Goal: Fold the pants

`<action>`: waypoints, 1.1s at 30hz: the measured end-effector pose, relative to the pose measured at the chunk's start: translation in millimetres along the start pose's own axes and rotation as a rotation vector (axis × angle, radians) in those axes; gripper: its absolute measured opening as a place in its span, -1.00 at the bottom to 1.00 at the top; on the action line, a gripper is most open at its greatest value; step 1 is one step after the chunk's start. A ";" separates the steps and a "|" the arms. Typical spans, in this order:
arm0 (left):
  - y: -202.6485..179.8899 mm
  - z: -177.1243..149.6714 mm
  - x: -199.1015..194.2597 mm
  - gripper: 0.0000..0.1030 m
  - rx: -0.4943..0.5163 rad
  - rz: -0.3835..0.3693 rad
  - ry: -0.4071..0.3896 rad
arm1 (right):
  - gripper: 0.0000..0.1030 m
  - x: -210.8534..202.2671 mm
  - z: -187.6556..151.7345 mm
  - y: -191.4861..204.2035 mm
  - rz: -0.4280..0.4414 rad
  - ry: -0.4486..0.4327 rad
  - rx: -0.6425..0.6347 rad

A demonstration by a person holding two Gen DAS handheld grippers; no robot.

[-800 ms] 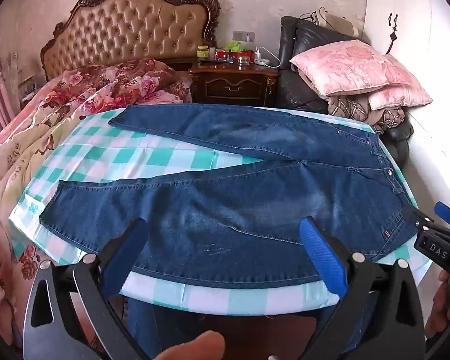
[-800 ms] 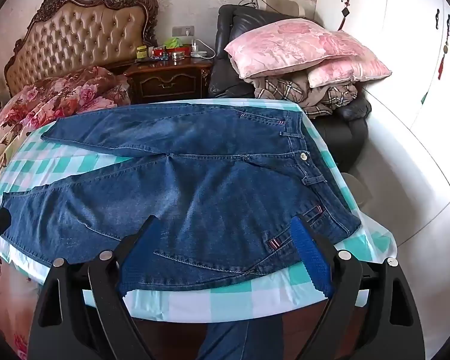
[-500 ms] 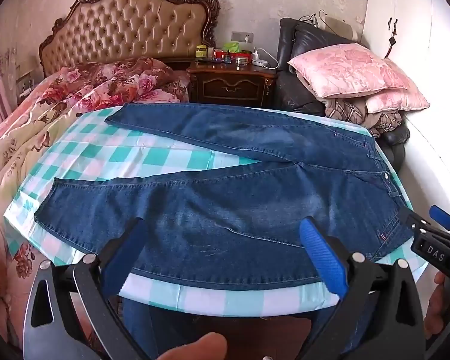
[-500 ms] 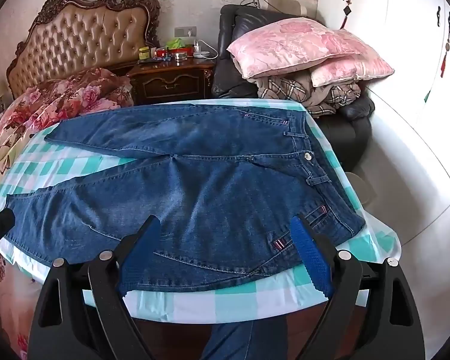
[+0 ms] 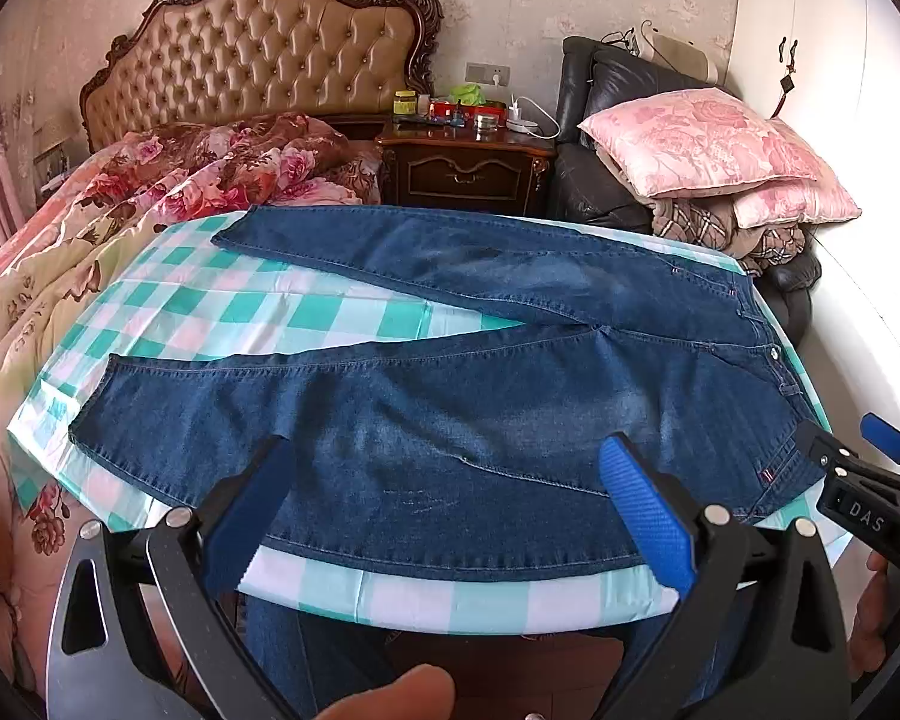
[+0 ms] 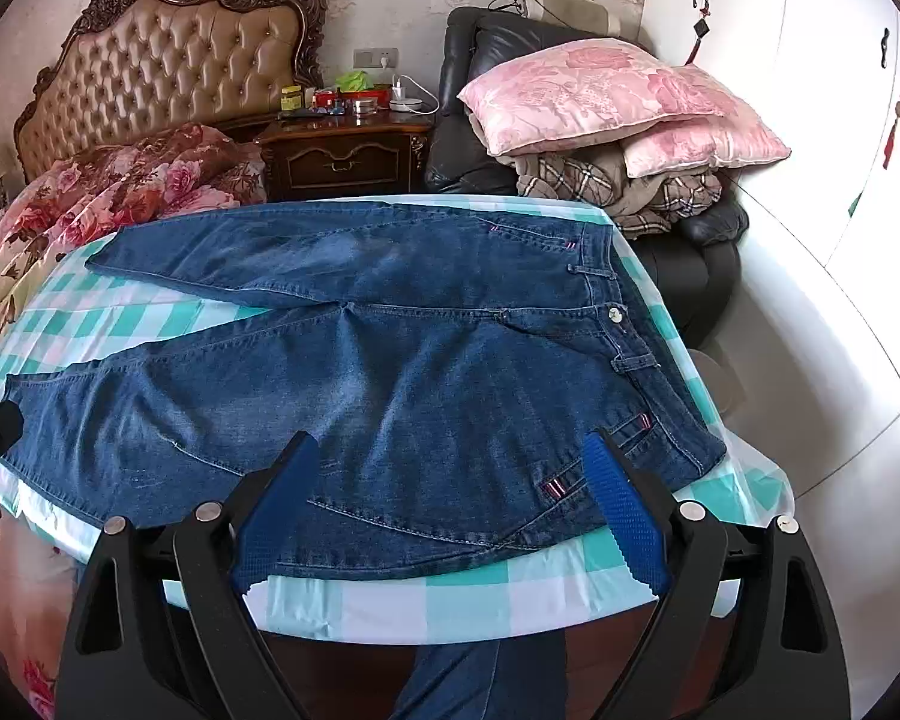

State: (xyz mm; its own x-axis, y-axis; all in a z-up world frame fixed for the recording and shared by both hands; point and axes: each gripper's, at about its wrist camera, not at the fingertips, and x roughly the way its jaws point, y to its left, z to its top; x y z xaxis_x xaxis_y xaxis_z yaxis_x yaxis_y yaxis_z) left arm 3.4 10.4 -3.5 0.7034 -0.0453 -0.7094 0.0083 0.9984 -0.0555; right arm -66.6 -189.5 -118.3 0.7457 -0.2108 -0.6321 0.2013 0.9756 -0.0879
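Note:
Blue jeans lie flat on a table with a green-and-white checked cloth, legs spread to the left, waistband at the right. They also show in the right wrist view. My left gripper is open and empty, held above the near leg at the table's front edge. My right gripper is open and empty above the near hip, close to the pocket; it also shows at the right edge of the left wrist view.
A bed with a floral quilt lies to the left. A dark nightstand with jars stands behind. A black armchair with pink pillows is at the back right. White wardrobe doors stand on the right.
Both grippers have drawn back and up slightly, so the jeans sit a little farther off in both views. Jaws stay open; the jeans have not moved.

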 end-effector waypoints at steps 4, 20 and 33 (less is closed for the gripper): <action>-0.5 0.1 -1.5 0.97 -0.001 0.000 -0.001 | 0.67 -0.3 0.6 -0.5 0.004 0.002 0.003; -2.3 0.3 -2.5 0.97 -0.001 0.000 0.000 | 0.67 -0.6 -0.4 -1.2 0.014 0.003 0.009; -3.5 0.5 -2.6 0.97 -0.010 0.003 -0.003 | 0.67 -0.2 -0.6 -1.8 0.013 0.006 0.011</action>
State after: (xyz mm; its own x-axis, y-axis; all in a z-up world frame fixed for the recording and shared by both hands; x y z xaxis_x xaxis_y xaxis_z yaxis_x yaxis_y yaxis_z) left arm 1.9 7.1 -1.1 0.7054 -0.0423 -0.7075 -0.0009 0.9982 -0.0606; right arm -67.5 -191.2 -118.5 0.7447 -0.1976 -0.6375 0.1985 0.9775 -0.0710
